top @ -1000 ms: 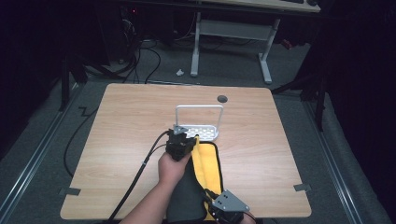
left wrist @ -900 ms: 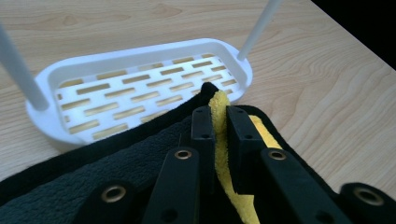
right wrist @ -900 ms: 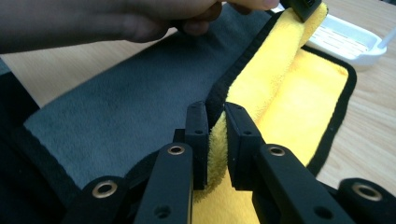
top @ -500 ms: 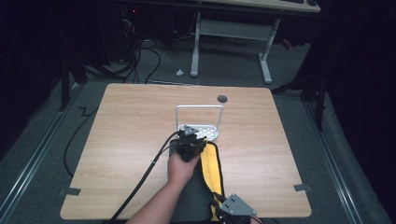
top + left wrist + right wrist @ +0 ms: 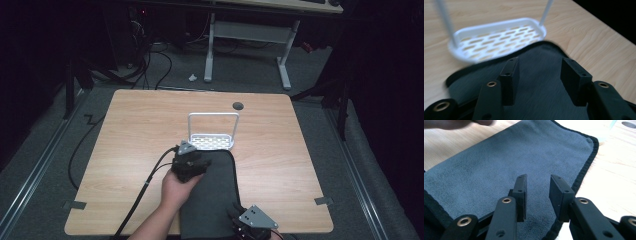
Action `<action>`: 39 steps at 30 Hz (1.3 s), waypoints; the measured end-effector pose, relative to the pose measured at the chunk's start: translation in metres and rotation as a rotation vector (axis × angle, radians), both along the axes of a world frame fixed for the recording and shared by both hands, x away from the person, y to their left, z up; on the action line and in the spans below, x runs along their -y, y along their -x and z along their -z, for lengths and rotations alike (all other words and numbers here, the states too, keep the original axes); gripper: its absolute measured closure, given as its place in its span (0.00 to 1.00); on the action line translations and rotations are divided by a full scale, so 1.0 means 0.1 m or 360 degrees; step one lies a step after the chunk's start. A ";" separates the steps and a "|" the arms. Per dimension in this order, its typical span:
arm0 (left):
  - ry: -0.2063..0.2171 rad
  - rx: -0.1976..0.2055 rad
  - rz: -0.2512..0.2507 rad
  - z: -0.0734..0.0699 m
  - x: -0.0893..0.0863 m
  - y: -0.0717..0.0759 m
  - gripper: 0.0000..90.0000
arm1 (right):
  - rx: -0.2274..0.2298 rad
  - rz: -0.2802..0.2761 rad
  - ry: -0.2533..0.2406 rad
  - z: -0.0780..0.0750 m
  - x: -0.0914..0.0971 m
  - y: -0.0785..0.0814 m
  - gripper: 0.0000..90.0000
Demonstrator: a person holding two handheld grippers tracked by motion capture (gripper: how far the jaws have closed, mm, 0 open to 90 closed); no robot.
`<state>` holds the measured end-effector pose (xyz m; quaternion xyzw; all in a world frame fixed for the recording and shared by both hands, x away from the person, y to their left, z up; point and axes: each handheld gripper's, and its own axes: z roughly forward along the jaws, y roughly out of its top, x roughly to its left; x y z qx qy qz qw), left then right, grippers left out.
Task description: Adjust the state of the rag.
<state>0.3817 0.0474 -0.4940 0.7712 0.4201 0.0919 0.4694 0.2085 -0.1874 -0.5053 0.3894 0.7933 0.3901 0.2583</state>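
A dark grey cloth [image 5: 215,195] with a black hem lies flat on the wooden table [image 5: 140,125], reaching from the white rack to the front edge. My left gripper [image 5: 194,162] hovers over the cloth's far left corner. Its jaws have just been opening and stand wide apart in the left gripper view [image 5: 539,62], with nothing between them and the cloth [image 5: 541,85] below. My right gripper [image 5: 239,216] is at the cloth's near right edge. Its jaws have also been opening; in the right gripper view [image 5: 537,180] they are open above the cloth [image 5: 511,152] without pinching it.
A white perforated rack [image 5: 212,140] with a tall wire handle stands just beyond the cloth, close ahead of the left jaws [image 5: 499,40]. A round grommet hole [image 5: 238,105] sits near the far edge. The left gripper's cable [image 5: 145,190] trails off the front.
The cloth's yellow side, showing before, is covered and the cloth lies flat and grey. The left gripper let go of the cloth's edge and drew back to the left. The right gripper opened in place.
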 end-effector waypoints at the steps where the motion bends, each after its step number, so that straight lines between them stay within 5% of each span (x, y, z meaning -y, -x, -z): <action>1: -0.0012 -0.0005 -0.0009 0.03 -0.09 0.05 0.56 | -0.0001 0.0000 0.0001 0.01 0.00 -0.01 0.76; 7: -0.0054 -0.0065 -0.0025 0.25 -0.55 0.31 0.56 | -0.0032 0.0024 0.0022 0.05 0.00 -0.06 0.76; 12: -0.0073 -0.0063 -0.0007 0.31 -0.69 0.41 0.56 | -0.0053 0.0043 -0.0015 0.03 0.03 -0.11 0.76; 19: -0.0005 -0.0046 0.0051 0.29 -0.64 0.46 0.56 | -0.0100 0.0068 -0.0010 0.05 0.04 -0.28 0.77; 23: -0.0032 -0.0022 0.0088 0.28 -0.56 0.44 0.56 | -0.0116 0.0076 0.0004 0.07 0.02 -0.43 0.77; 26: -0.0020 -0.0005 0.0131 0.26 -0.50 0.45 0.64 | -0.0131 0.0094 0.0023 0.08 0.02 -0.61 0.80; 31: -0.0150 0.0084 0.0179 0.27 -0.35 0.47 0.82 | -0.0202 0.0139 0.0007 0.11 -0.03 -1.01 0.93; 36: -0.0276 0.0052 0.0171 0.34 -0.27 0.42 0.83 | -0.0226 0.0194 0.0072 0.15 -0.09 -1.31 0.97; 39: -0.0271 0.0024 0.0181 0.36 -0.29 0.42 0.83 | -0.0242 0.0196 0.0111 0.20 -0.12 -1.35 0.97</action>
